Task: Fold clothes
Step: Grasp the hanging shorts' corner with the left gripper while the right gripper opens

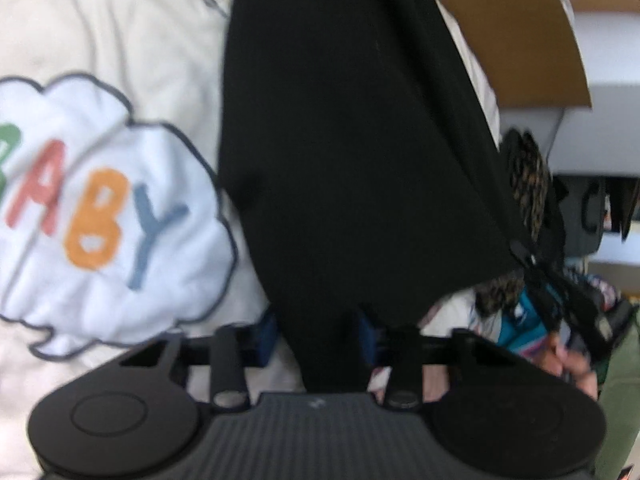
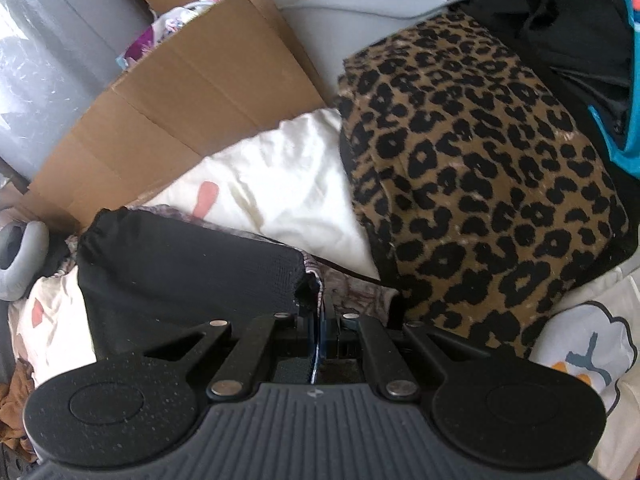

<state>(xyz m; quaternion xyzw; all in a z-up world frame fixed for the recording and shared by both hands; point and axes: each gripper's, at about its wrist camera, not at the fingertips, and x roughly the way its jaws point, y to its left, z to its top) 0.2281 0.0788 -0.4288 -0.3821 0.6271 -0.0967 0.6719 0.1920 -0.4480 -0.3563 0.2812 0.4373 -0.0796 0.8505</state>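
Observation:
A black garment [image 1: 340, 140] fills the middle of the left wrist view as a taut, blurred sheet. Its lower end runs down between the blue pads [image 1: 267, 338] of my left gripper [image 1: 318, 332], which is shut on it. The sheet's right corner stretches to a dark gripper tip [image 1: 527, 258] with a person's hand behind it. In the right wrist view my right gripper [image 2: 320, 320] is shut, pinching an edge of the same black garment [image 2: 180, 272], which spreads to the left over the pile.
A cream blanket with a "BABY" cloud patch [image 1: 100, 208] lies underneath. A leopard-print garment [image 2: 480, 184] is heaped at right, with dark clothes and a teal item [image 2: 624, 148] behind. Flattened cardboard [image 2: 180, 112] leans at back left.

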